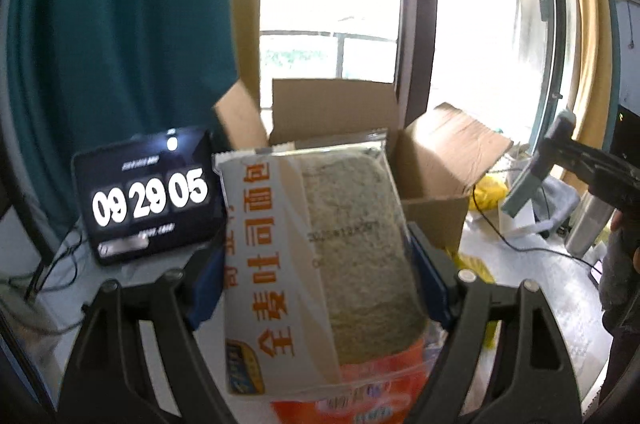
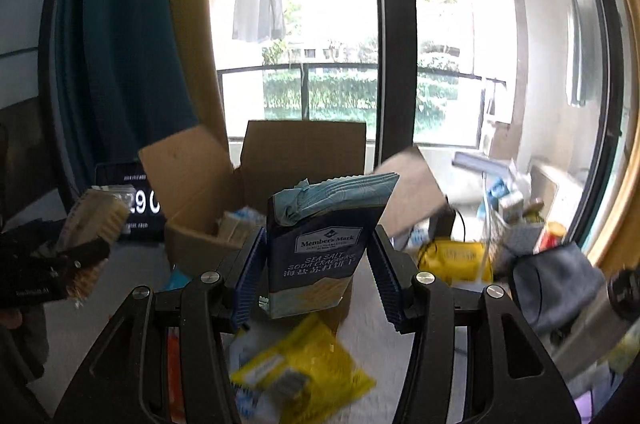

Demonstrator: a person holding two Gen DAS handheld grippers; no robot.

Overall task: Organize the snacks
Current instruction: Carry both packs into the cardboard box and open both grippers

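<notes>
- cardboard box: open, four flaps standing up, on the table in front of the window; small packets visible inside at its left corner. also seen from the left wrist.
- table: pale top, carrying the box, loose packets and cables.
- tablet clock: dark screen reading 09 29 05, left of the box.
- toast bread pack: white and orange wrapper with a clear window showing a brown loaf; held upright before the box, pinched between the blue pads of the left gripper.
- soda cracker bag: navy and pale blue, top torn open, upright just in front of the box, clamped by the right gripper at both sides.
- yellow packet: lying flat on the table below the right gripper.
</notes>
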